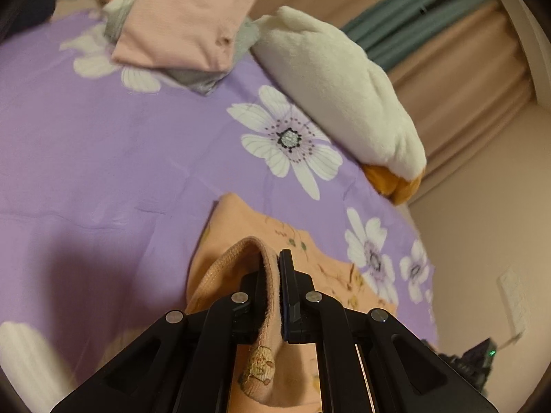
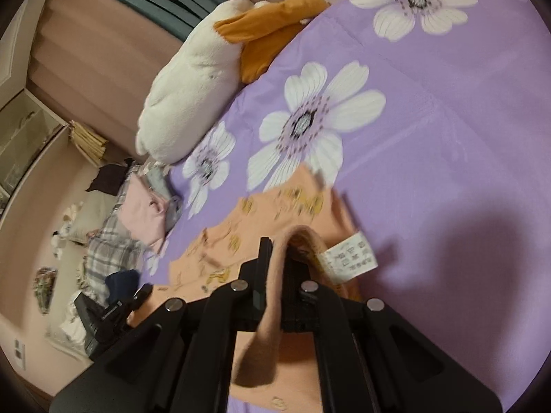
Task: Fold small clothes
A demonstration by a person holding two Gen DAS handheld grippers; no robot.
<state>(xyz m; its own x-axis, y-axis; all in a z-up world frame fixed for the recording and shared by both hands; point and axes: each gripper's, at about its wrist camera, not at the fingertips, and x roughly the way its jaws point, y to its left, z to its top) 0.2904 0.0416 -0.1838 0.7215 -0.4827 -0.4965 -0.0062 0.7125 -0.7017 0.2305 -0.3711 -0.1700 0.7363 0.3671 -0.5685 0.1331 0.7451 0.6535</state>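
Note:
A small peach garment with a printed pattern (image 1: pixel 303 251) lies on the purple flowered bedspread (image 1: pixel 103 158). My left gripper (image 1: pixel 273 275) is shut on its ribbed hem, which folds over between the fingers. My right gripper (image 2: pixel 279 258) is shut on another edge of the same peach garment (image 2: pixel 241 234), near its white care label (image 2: pixel 351 258). The garment hangs lifted between both grippers above the bed (image 2: pixel 465 137). The left gripper also shows in the right wrist view (image 2: pixel 110 313) at the lower left.
A folded pink garment (image 1: pixel 186 24) lies on grey clothes at the far side of the bed. A white plush toy with orange parts (image 1: pixel 344 93) lies along the bed edge by the curtains. More clothes (image 2: pixel 137 213) are piled at the left in the right wrist view.

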